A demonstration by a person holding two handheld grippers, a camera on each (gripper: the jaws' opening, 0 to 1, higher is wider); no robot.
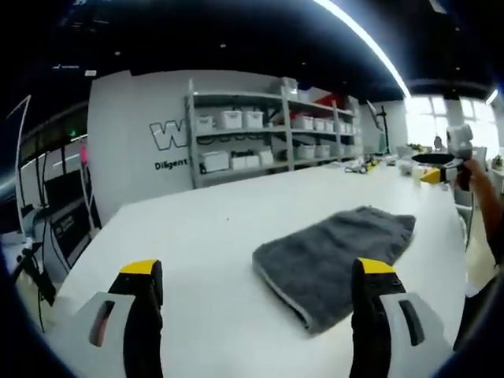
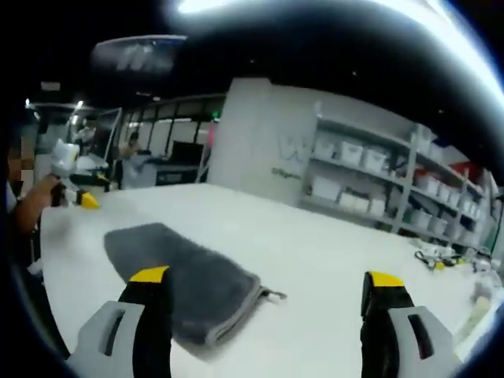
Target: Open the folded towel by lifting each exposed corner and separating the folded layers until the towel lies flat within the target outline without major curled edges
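Left gripper (image 1: pixel 256 279) and right gripper (image 2: pixel 268 287), jaws spread, empty, yellow-tipped; folded grey plush towel (image 1: pixel 335 256) lies ahead on smooth white table (image 1: pixel 205 236).

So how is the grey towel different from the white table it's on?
The towel is dark grey and fuzzy; the table is white and smooth. The towel is small and folded into layers, while the table is wide and flat, reaching far past it on every side. Both lie level, ahead of the open left hand-held gripper and right hand-held gripper.
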